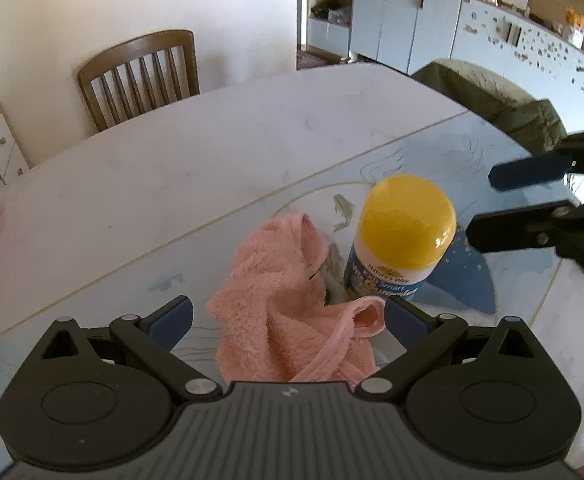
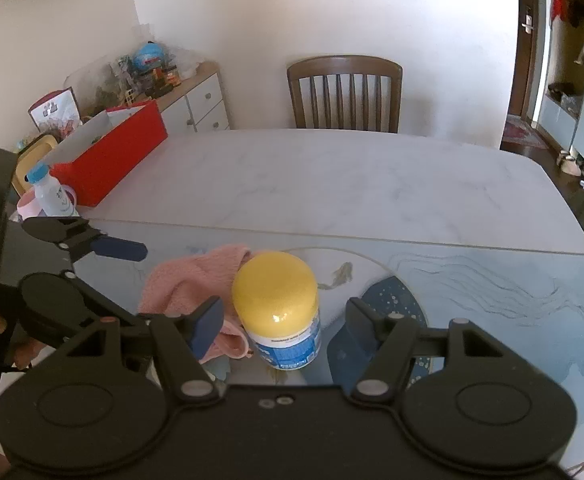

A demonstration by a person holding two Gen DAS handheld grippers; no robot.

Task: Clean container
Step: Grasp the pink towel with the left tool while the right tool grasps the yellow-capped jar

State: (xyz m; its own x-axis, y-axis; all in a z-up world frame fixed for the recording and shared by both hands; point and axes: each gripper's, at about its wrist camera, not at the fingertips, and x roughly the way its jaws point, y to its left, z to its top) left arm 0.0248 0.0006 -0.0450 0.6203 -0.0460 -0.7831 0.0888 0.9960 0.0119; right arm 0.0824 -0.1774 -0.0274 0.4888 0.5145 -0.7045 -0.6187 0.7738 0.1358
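Note:
A container (image 2: 280,320) with a yellow domed lid (image 1: 406,220) and a blue-and-white label stands upright on the glass-topped table (image 2: 332,184). A crumpled pink cloth (image 1: 284,320) lies just left of it, touching its base. My left gripper (image 1: 288,312) is open wide, with the cloth lying between its fingers and the pads clear of it. My right gripper (image 2: 282,312) is open around the container, with a gap on each side. In the left wrist view the right gripper (image 1: 482,206) reaches in from the right. One of the left gripper's fingers (image 2: 120,249) shows in the right wrist view.
A red box (image 2: 112,156) and a small blue-capped bottle (image 2: 50,194) stand at the table's left side. A blue patterned patch (image 2: 392,300) lies under the glass, right of the container. A wooden chair (image 2: 344,92) stands at the far edge. A green jacket (image 1: 492,100) hangs at the right.

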